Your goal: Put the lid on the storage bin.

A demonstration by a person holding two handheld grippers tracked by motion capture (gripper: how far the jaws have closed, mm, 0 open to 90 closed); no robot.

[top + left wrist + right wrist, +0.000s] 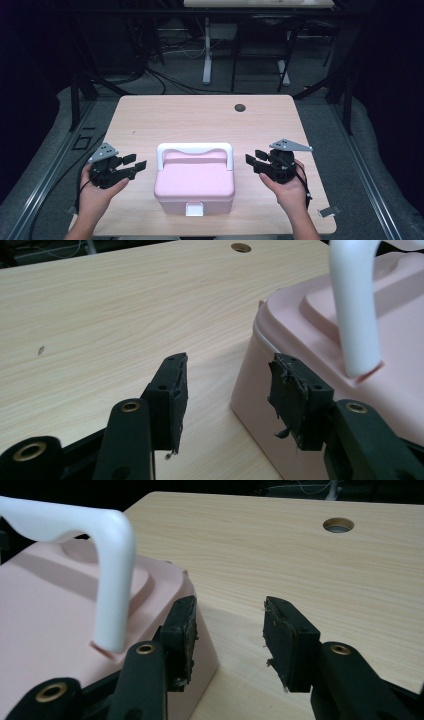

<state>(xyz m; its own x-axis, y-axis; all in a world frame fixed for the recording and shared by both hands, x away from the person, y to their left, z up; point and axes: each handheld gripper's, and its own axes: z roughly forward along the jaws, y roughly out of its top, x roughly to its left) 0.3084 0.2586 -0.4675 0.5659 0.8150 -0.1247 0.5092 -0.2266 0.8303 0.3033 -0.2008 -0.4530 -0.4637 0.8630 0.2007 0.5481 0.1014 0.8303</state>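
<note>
I've got the left gripper (136, 165) and right gripper (256, 161) open, empty, flanking the pink box (194, 186) near the surface's (200, 115) front edge; next, I'd close in on its sides.

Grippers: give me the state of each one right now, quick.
Left gripper: open, holding nothing, fingers apart beside the pink box.
Right gripper: open, holding nothing, on the box's other side.

My two handheld grippers, black all over.

The left gripper (131, 163) and right gripper (256, 159) each carry a grey three-cornered plate; brass-ringed pivots, frayed rubber pads (289, 390), thin black cable; I wear no sleeves.
</note>
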